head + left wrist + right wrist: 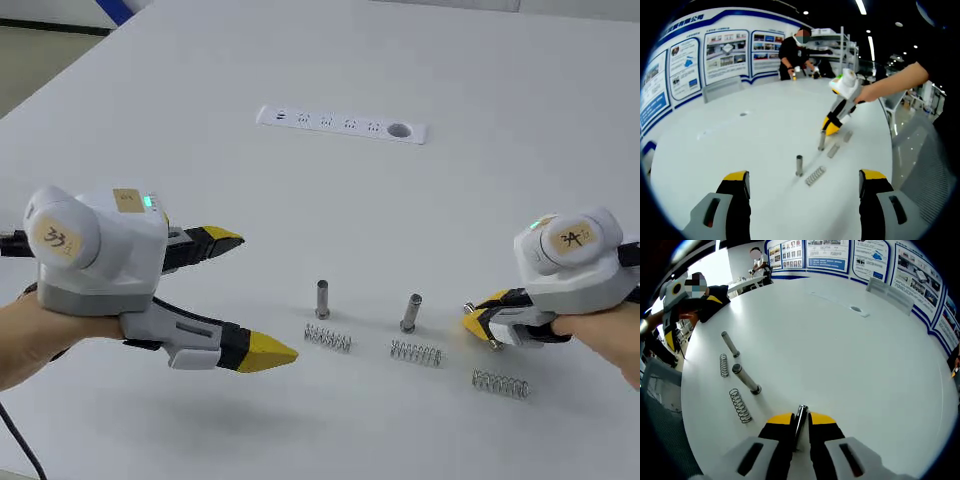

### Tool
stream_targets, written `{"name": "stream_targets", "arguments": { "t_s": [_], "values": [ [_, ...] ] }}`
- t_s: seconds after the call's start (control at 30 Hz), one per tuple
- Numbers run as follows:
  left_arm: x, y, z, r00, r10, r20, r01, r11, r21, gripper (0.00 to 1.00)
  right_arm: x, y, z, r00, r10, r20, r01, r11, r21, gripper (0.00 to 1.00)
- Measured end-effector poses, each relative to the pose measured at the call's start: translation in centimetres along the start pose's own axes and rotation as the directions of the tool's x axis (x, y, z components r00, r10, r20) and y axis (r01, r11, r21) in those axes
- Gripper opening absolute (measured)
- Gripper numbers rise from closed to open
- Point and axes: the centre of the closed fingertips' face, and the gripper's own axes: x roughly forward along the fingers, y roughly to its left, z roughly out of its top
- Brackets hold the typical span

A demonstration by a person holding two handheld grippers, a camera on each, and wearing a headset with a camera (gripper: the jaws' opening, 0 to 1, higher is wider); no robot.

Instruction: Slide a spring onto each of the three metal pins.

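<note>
On the white table (300, 200), 2 metal pins stand upright near the lower middle of the head view, the left pin (322, 298) well apart from the right pin (411, 312). 3 springs lie flat on the table. The first spring (328, 338) is just below the left pin, the second spring (416, 352) just below the right pin, and the third spring (500, 384) farther toward the lower right. The right gripper (478, 322), held in a hand at the right edge of the frame, sits just above the third spring with its jaws closed on a third pin (800, 421). In the right gripper view that pin shows clamped between the 2 yellow tips at the bottom centre. The left gripper (248, 293), held in a hand at the lower left of the head view, has its jaws spread wide and holds nothing. It is off to the left of the pins. A white power strip (342, 124) lies on the table in the upper middle of the head view, well apart from the pins.
</note>
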Motion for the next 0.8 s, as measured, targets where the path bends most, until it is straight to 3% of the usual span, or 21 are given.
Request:
{"name": "stream_targets", "arguments": {
  "t_s": [0.13, 0.3, 0.63, 0.8],
  "values": [
    [-0.2, 0.0, 0.3, 1.0000, -0.007, 0.000, 0.007, 1.000, 0.009, 0.92, 0.0, -0.5, 0.1, 1.0000, -0.007, -0.001, 0.007, 0.998, 0.057, 0.09],
    [-0.4, 0.2, 0.4, 0.9998, 0.009, 0.015, -0.009, 1.000, -0.001, 0.91, 0.2, -0.5, 0.2, 0.9991, -0.031, -0.027, 0.033, 0.997, 0.063, 0.09],
    [-0.9, -0.9, 0.3, 0.9997, 0.011, 0.023, -0.011, 1.000, -0.009, 0.91, 0.2, -0.6, 0.3, 0.9979, -0.060, 0.025, 0.057, 0.992, 0.109, 0.07],
    [-1.2, -1.0, 0.2, 0.9997, 0.015, 0.020, -0.015, 1.000, -0.006, 0.91, 0.0, -0.7, 0.2, 0.9977, -0.055, 0.040, 0.051, 0.994, 0.096, 0.07]
  ]
}}
